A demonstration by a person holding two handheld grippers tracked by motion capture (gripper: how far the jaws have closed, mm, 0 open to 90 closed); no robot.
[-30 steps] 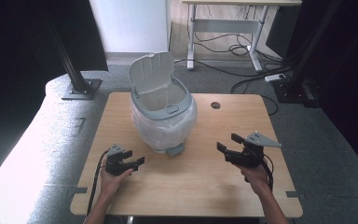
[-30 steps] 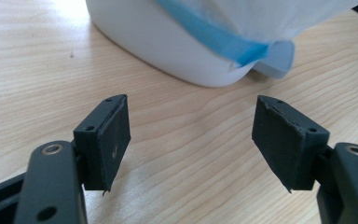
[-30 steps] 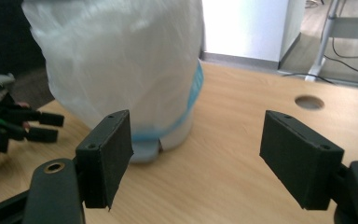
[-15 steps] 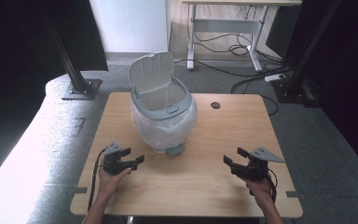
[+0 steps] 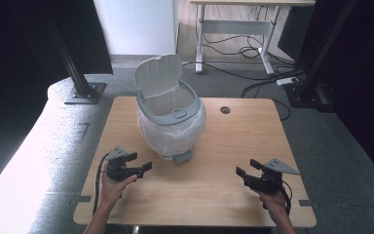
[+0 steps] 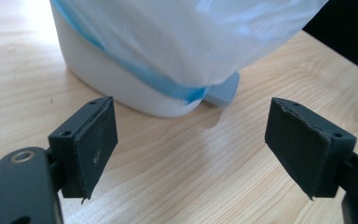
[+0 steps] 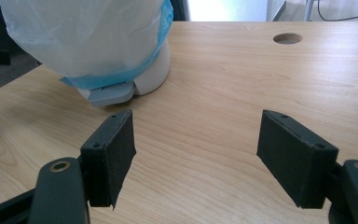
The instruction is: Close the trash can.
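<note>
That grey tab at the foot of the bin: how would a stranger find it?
On the wooden table stands a white bin, lid up, wrapped in a plastic bag. At its base on the person's side, a flat grey pedal pokes out, the one grey part below the bag.

A pale wooden desk (image 5: pixel 214 195) with a round cable hole (image 5: pixel 225 110) near its far edge carries one thing: a white bin (image 5: pixel 171 122) lined with a clear bag, lid up. The bin stands left of the hole, its grey pedal (image 5: pixel 182 157) facing the near edge.
</note>
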